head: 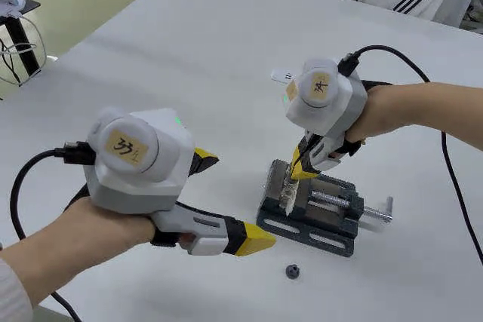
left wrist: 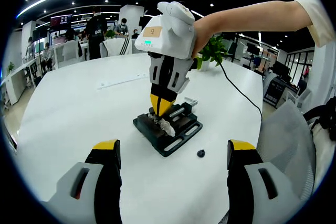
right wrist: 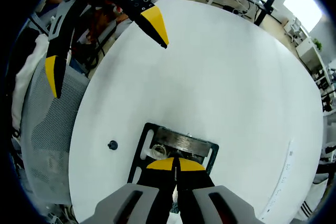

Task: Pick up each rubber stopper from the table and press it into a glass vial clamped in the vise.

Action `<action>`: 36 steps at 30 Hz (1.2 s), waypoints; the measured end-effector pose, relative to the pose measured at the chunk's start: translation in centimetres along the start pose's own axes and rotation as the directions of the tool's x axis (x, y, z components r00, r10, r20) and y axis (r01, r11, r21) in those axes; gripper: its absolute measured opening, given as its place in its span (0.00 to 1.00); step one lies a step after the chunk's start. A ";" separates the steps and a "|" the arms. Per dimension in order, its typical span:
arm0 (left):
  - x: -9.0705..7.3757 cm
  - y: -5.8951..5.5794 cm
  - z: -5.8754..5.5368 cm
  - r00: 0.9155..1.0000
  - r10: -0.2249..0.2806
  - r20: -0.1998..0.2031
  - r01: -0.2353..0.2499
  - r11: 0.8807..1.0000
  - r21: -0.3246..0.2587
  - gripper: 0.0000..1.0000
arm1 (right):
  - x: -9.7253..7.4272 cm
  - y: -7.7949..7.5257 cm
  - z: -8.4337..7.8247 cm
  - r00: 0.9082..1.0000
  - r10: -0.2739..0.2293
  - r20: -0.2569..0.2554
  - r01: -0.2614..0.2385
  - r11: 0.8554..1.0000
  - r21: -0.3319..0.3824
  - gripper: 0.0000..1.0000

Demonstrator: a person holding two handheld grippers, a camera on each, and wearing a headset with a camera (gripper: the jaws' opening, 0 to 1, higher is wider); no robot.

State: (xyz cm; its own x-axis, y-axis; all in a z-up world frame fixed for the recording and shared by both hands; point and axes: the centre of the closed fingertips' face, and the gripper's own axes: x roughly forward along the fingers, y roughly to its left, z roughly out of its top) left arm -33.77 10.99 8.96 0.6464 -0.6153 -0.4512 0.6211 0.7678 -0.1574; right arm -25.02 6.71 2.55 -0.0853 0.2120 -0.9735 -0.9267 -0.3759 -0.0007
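In the head view, the right gripper (head: 302, 173) is meeting the vials (head: 289, 195) in the vise (head: 317, 220); an off-centre push is likely risking cracked glass. In the left gripper view, the left gripper (left wrist: 173, 148) is hanging wide open and empty, and a stopper (left wrist: 201, 153) is lying on the surface (left wrist: 79, 108) near the vise. In the right gripper view, the right gripper's jaws are sitting closed together, hiding whether anything is pinched between them.

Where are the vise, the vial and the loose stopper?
vise (head: 306, 231): head view, front of its dark base.
vial (right wrist: 157, 152): right gripper view, its glass rim between the vise jaws.
stopper (head: 292, 271): head view, its top face.
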 end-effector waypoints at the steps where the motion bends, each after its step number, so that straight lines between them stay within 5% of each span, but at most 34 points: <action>1: 0.0 0.0 0.0 1.000 0.000 -0.002 0.000 1.000 0.002 0.82 | 0.0 0.0 0.0 1.000 0.000 0.001 0.000 1.000 0.000 0.00; 6: -0.1 0.0 0.0 1.000 0.007 -0.003 -0.007 1.000 0.002 0.82 | -0.1 0.2 0.0 1.000 -0.005 -0.011 0.005 0.998 -0.055 0.00; 36: -1.0 0.4 -0.8 1.000 0.017 -0.016 -0.017 1.000 0.003 0.82 | -0.8 -0.1 -0.9 0.995 -0.070 0.072 0.076 0.994 -0.078 0.06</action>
State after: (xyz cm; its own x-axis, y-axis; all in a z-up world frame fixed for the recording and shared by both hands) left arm -34.54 12.02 8.59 0.6495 -0.5996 -0.4676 0.6115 0.7774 -0.1475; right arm -24.50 5.79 3.12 -0.0463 0.3025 -0.9520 -0.8990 -0.4282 -0.0923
